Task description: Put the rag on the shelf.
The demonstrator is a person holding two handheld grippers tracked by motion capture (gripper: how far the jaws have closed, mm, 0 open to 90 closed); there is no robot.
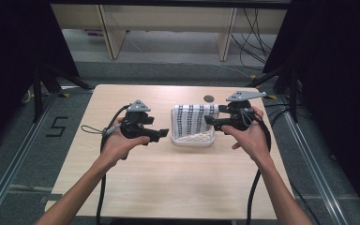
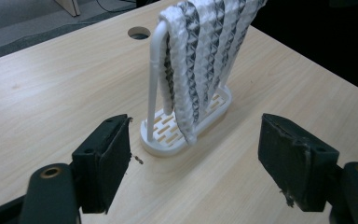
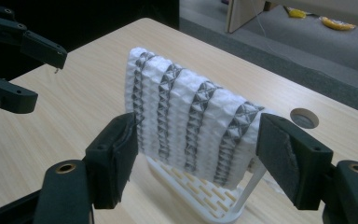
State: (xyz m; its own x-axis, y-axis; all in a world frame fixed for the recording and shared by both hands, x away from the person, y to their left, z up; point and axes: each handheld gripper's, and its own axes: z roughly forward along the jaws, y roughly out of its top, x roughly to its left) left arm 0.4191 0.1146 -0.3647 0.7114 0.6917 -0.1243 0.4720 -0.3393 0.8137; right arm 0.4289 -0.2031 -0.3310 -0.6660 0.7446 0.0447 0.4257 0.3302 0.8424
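Note:
A white cloth with grey woven stripes (image 1: 194,121) (image 2: 205,60) (image 3: 191,121) hangs over a white plastic rack (image 1: 193,138) (image 2: 168,135) (image 3: 214,198) with a slotted base, at the middle of the table. My left gripper (image 1: 163,133) (image 2: 193,163) is open just left of the rack, its jaws pointing at the rack's end. My right gripper (image 1: 209,121) (image 3: 196,158) is open at the rack's right side, its jaws close to the hanging cloth and not touching it.
The rack stands on a light wooden table (image 1: 168,178) with a round cable hole (image 1: 209,98) (image 2: 139,32) (image 3: 304,117) behind it. Dark curtains and stand legs flank the table. In the right gripper view the left gripper (image 3: 18,60) shows at upper left.

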